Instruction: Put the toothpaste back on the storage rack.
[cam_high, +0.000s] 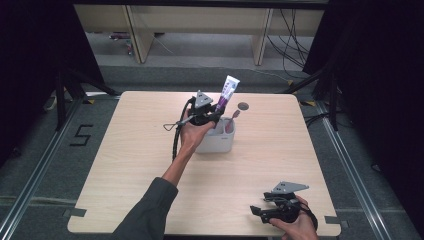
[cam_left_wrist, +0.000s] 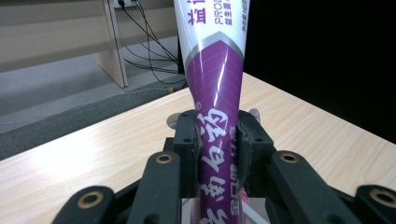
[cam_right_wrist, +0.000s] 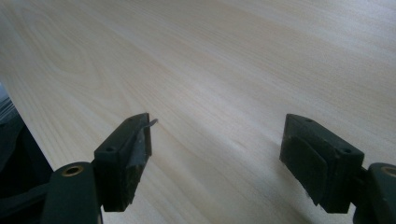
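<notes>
Near the centre of the high view, my left gripper (cam_high: 212, 118) pinches the purple toothpaste tube (cam_high: 227, 95) low on its body, long axis leaning to the upper right above the white cup (cam_high: 216, 142), while my right gripper (cam_high: 260, 212) rests wide open and empty at lower right.

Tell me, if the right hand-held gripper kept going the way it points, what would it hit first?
Probably just the table: the right hand-held gripper stands open with bare wood ahead, though depth is unclear.

place: lab / recording bay
surround: black curtains (cam_high: 30, 60) on both sides
floor: grey carpet (cam_high: 210, 70), floor rails (cam_high: 35, 170), taped marker "5" (cam_high: 81, 135)
back: loose cables (cam_high: 295, 45), pale wood bench legs (cam_high: 137, 35)
</notes>
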